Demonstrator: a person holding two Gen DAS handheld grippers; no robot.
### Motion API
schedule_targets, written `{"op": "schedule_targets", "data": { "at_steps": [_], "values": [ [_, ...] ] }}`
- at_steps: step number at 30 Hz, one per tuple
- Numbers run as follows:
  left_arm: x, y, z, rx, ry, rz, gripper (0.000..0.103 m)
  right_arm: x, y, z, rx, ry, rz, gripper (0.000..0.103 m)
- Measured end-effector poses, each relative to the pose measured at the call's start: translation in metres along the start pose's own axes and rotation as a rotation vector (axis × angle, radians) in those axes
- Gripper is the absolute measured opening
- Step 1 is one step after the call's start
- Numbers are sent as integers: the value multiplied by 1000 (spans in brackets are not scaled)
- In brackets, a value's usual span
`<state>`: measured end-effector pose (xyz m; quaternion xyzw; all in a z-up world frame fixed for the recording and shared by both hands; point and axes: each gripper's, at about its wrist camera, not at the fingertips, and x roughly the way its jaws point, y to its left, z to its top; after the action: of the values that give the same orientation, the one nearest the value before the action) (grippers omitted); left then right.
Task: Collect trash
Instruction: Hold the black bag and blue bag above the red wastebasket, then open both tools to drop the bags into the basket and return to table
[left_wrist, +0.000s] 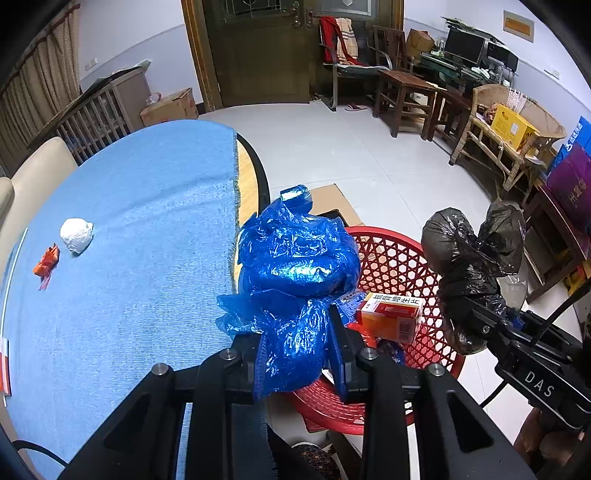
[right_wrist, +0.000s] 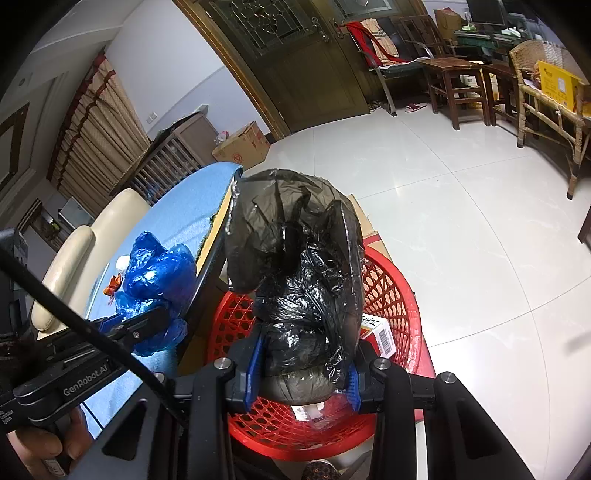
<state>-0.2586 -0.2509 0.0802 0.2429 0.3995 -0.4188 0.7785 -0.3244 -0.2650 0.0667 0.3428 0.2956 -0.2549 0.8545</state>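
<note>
My left gripper (left_wrist: 299, 350) is shut on a crumpled blue plastic bag (left_wrist: 295, 266), held over the table edge beside a red mesh basket (left_wrist: 399, 266). My right gripper (right_wrist: 303, 376) is shut on a black plastic bag (right_wrist: 295, 277), which hangs above the red basket (right_wrist: 402, 295). An orange box (left_wrist: 391, 317) and other scraps lie inside the basket. A white paper ball (left_wrist: 76, 234) and a small orange-red wrapper (left_wrist: 46, 264) rest on the blue tablecloth (left_wrist: 147, 221). The black bag (left_wrist: 465, 258) and the blue bag (right_wrist: 155, 273) each also show in the other view.
The basket stands on the floor over flattened cardboard (left_wrist: 332, 203), tight against the round table's dark rim (left_wrist: 258, 173). A cream chair (right_wrist: 74, 254) stands behind the table. Wooden chairs (left_wrist: 406, 96) and a wicker bench (left_wrist: 509, 144) line the far wall across white floor tiles.
</note>
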Motion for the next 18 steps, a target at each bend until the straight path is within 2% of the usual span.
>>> {"op": "schedule_targets", "data": {
  "at_steps": [18],
  "values": [
    [13,1,3,29,26,-39,30,7,-3,-2,8,6,-20,38]
  ]
}}
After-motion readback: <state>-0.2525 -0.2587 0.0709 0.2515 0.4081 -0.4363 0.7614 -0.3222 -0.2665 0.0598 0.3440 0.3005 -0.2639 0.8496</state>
